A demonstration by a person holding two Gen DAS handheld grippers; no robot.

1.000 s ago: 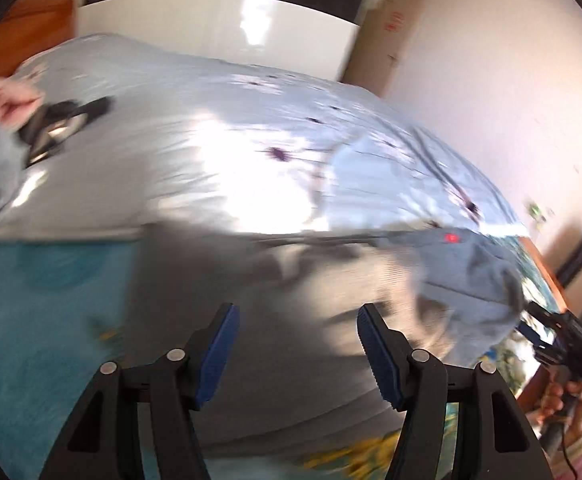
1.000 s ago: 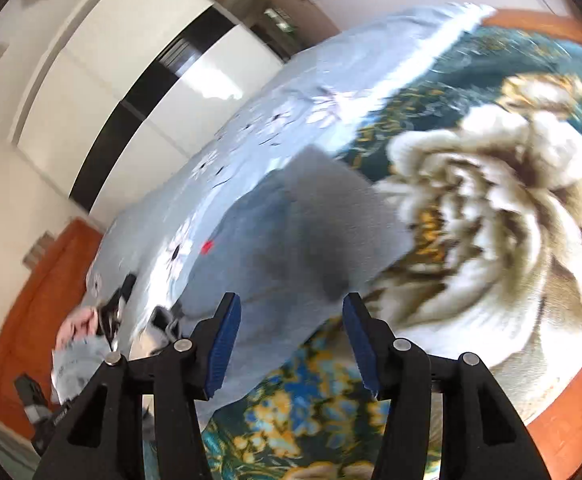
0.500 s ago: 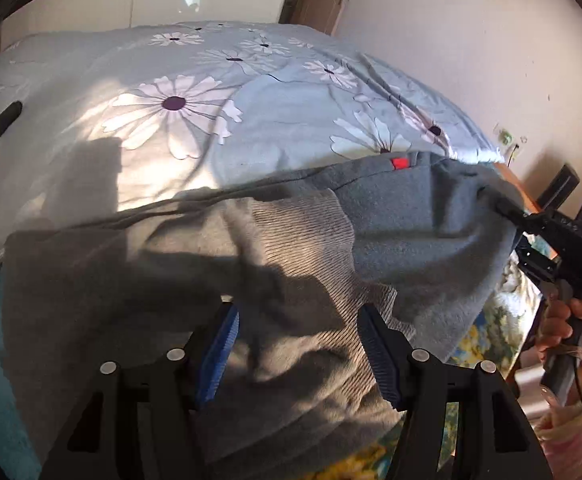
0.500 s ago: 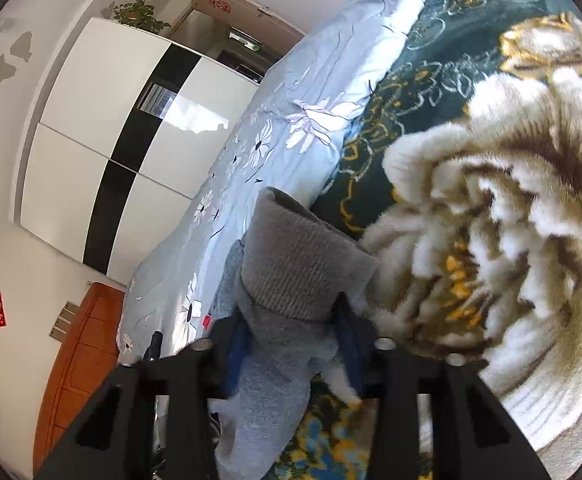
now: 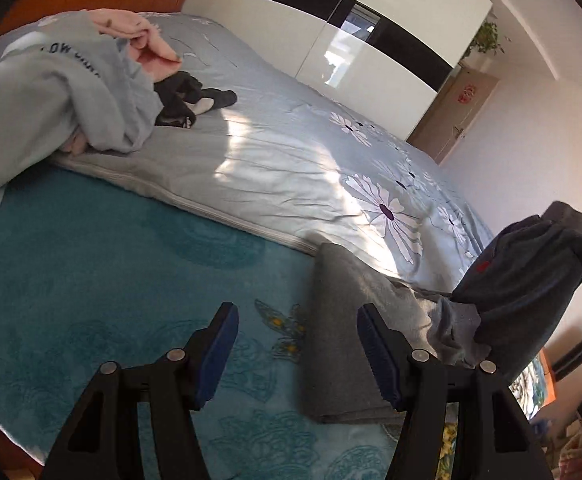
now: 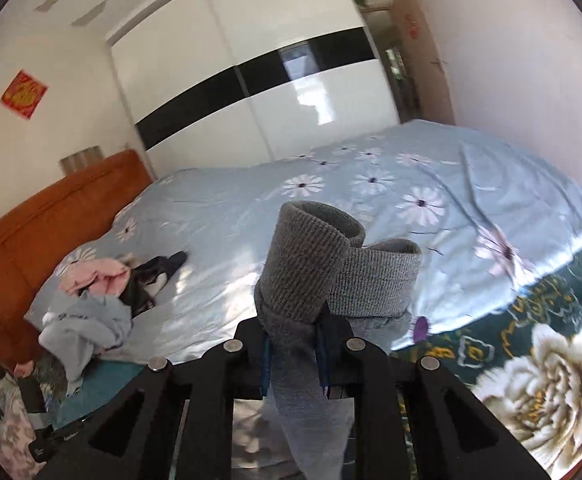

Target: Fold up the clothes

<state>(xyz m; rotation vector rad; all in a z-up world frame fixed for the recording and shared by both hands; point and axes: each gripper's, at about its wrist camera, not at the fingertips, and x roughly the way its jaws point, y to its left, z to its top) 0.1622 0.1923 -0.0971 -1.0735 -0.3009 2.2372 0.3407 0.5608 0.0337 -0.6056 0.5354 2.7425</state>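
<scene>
Since half a second ago my right gripper [image 6: 293,354] has lifted the grey sweater [image 6: 311,276] off the bed; jaws closing, pads pinching the ribbed cuff. The rest trails onto the teal blanket [image 5: 91,280]. My left gripper [image 5: 295,354] swung clear, jaws wide, nothing between. Floral duvet [image 5: 291,160] open; clothes pile [image 5: 63,92] far by the headboard [image 6: 31,220].

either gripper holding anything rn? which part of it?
The right gripper is closing on the grey sweater, pinched just below its ribbed band, which bunches above the pads. The left gripper is open and holds nothing.
</scene>
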